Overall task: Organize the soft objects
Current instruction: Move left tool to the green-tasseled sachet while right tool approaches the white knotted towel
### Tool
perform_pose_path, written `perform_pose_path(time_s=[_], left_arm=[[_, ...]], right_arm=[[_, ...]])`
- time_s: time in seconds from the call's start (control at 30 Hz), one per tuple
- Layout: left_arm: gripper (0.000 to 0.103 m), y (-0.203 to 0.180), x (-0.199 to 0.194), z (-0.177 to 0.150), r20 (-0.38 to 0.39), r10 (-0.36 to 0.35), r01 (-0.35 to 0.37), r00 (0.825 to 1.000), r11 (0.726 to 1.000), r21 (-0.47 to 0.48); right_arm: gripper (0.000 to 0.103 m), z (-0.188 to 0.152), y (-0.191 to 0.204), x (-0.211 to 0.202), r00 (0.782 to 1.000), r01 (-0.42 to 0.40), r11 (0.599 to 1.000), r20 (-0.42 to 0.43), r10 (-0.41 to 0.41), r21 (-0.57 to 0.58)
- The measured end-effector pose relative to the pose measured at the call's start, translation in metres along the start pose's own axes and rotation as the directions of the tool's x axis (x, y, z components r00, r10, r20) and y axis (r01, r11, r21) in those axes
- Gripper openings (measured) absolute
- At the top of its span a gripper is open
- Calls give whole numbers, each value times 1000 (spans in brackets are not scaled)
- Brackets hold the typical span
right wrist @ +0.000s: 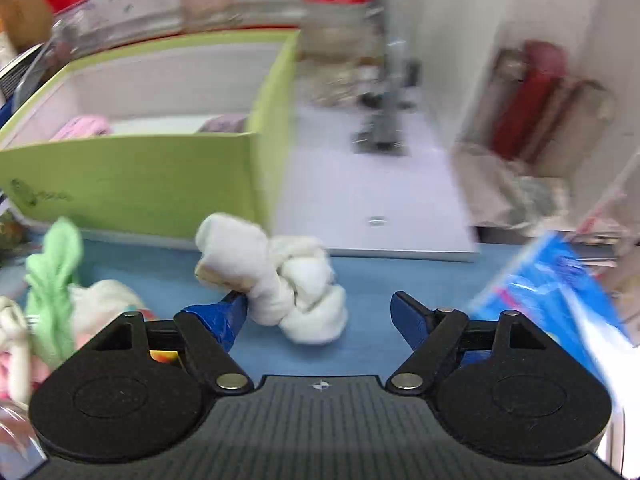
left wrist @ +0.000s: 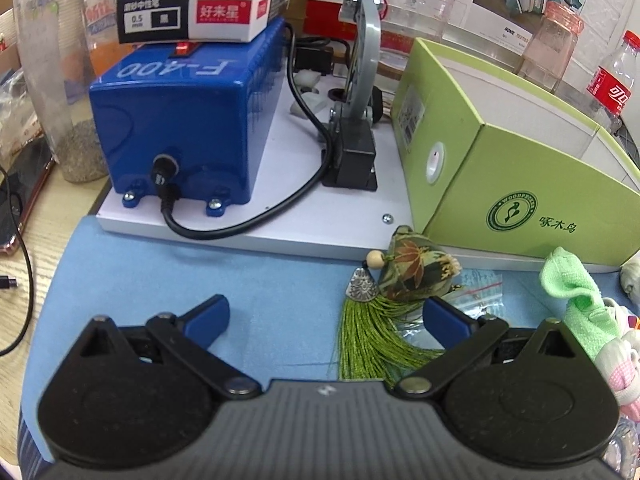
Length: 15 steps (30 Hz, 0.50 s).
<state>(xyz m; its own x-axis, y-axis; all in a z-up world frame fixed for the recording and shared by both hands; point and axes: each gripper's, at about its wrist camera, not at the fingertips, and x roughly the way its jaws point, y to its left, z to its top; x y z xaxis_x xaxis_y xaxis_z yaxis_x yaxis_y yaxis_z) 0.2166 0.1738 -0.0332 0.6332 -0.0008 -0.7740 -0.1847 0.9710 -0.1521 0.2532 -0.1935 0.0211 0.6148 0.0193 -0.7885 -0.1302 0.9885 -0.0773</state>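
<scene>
A green box (left wrist: 520,184) stands on the white board; in the right wrist view the green box (right wrist: 152,176) holds a pink soft item (right wrist: 82,128) and a mauve one (right wrist: 224,124). A floral sachet with a green tassel (left wrist: 412,272) lies on the blue mat, just ahead of my open, empty left gripper (left wrist: 326,312). A green cloth (left wrist: 576,292) lies to its right. A knotted white cloth (right wrist: 280,280) lies on the mat between the fingers of my open right gripper (right wrist: 320,312), against the left finger (right wrist: 224,320). The green cloth (right wrist: 52,280) lies left of it.
A blue F-400 machine (left wrist: 184,120) with a black cable and a metal arm (left wrist: 360,80) sits on the white board. Jars and bottles stand behind. A blue packet (right wrist: 560,288) lies at right. A phone (left wrist: 20,192) lies at left.
</scene>
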Motion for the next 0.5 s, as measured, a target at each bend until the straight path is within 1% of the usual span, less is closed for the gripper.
perform_pose_path(time_s=[0.03, 0.1, 0.13, 0.2, 0.3, 0.37, 0.4, 0.5], left_arm=[[102, 0, 0, 0, -1, 1, -1, 1000, 1000, 4], [102, -2, 1, -1, -2, 8, -8, 1000, 1000, 13], [102, -3, 1, -1, -3, 12, -12, 1000, 1000, 19], [102, -5, 2, -1, -3, 18, -18, 1000, 999, 33], [102, -7, 4, -1, 1, 25, -25, 1000, 998, 53], [102, -8, 5, -1, 4, 30, -30, 1000, 998, 63], [102, -9, 5, -1, 6, 31, -32, 999, 997, 70], [102, -10, 6, -2, 13, 28, -29, 1000, 996, 87]], right_arm=[[66, -3, -2, -6, 999, -25, 1000, 20, 25, -2], [66, -5, -1, -5, 996, -92, 995, 6, 93, -26], [66, -5, 1, 0, 994, -111, 993, 6, 112, -38], [66, -4, 6, 11, 993, -116, 992, 9, 116, -59], [66, 0, 17, 34, 989, -145, 985, -39, 142, -93], [66, 0, 19, 46, 986, -161, 983, -57, 156, -89], [67, -1, 18, 47, 985, -170, 983, -38, 167, -68], [70, -1, 16, 50, 986, -168, 984, -18, 167, -60]])
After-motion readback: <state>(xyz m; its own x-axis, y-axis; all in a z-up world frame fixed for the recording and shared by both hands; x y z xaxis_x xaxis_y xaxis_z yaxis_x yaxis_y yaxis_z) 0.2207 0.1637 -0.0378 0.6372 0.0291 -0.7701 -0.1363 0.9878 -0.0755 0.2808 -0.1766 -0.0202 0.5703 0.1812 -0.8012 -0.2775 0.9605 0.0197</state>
